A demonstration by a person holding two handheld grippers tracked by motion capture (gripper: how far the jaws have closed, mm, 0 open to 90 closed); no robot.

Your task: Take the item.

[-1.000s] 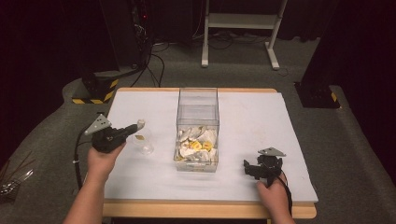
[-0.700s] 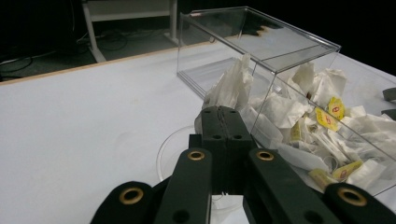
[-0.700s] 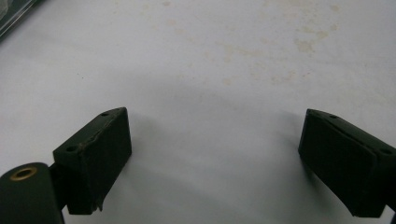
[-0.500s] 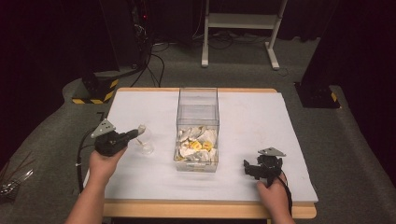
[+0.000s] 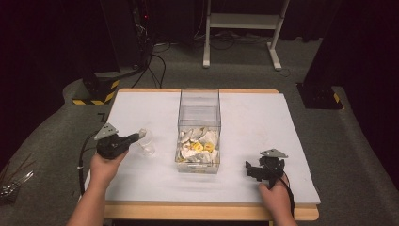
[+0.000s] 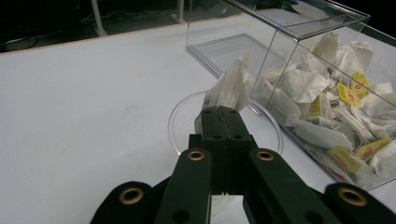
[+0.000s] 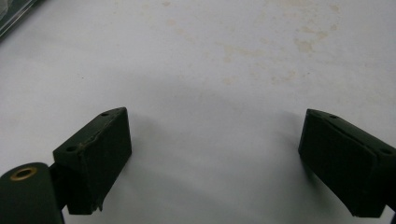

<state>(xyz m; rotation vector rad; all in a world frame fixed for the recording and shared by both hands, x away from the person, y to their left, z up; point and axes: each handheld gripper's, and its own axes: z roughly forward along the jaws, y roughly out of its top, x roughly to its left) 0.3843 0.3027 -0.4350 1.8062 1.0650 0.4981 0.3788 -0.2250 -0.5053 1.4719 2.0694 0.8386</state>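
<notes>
My left gripper is shut on a white tea bag, which sticks out beyond the closed jaw tips. It hangs just over a clear round plastic cup. In the high view the left gripper is left of centre, with the tea bag at the cup. A clear box in the middle of the table holds several tea bags with yellow tags. My right gripper rests low at the front right, and its jaws stand wide apart with nothing between them.
The white table top has faint stains under the right gripper. The box wall stands close to the right of the cup. Dark floor, cables and a white stand lie beyond the table.
The left gripper with the tea bag has sunk a little towards the cup. The right gripper has not moved.
</notes>
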